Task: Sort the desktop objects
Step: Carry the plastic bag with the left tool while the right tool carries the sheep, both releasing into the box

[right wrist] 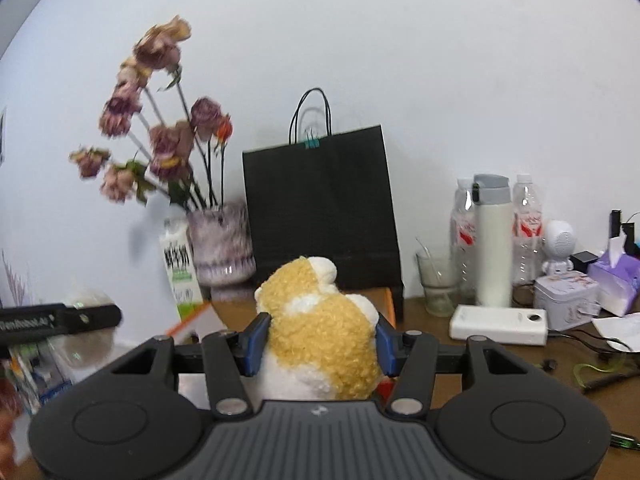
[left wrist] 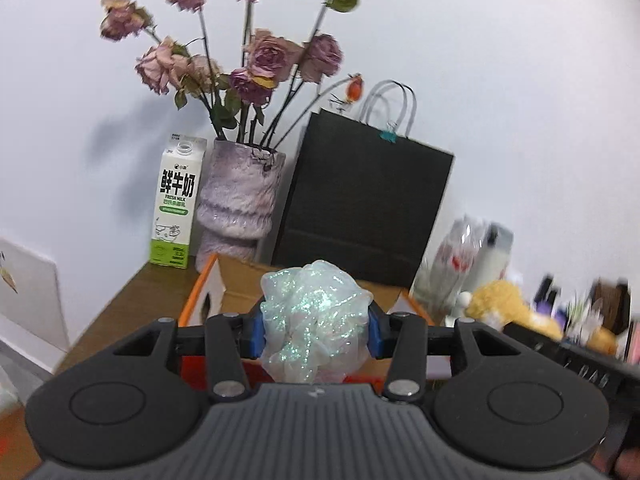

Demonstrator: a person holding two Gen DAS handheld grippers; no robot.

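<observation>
My left gripper (left wrist: 315,330) is shut on an iridescent pale-green mesh ball (left wrist: 314,316), held up above an open cardboard box (left wrist: 240,284) with orange edges. In the right wrist view my right gripper (right wrist: 319,340) is shut on a yellow-and-white plush toy (right wrist: 320,328), its blue pads pressing both sides. That plush toy (left wrist: 504,300) also shows blurred at the right of the left wrist view. The left gripper's black body (right wrist: 60,320) pokes in at the left of the right wrist view. The box's orange edge (right wrist: 388,300) peeks out behind the plush.
Against the white wall stand a milk carton (left wrist: 174,208), a purple vase (left wrist: 240,204) of dried roses and a black paper bag (left wrist: 364,204). On the wooden desk (right wrist: 500,368) to the right are water bottles (right wrist: 528,224), a white flask (right wrist: 494,240), a glass (right wrist: 438,284), a power bank (right wrist: 498,324), a tin (right wrist: 568,300) and tissues (right wrist: 616,280).
</observation>
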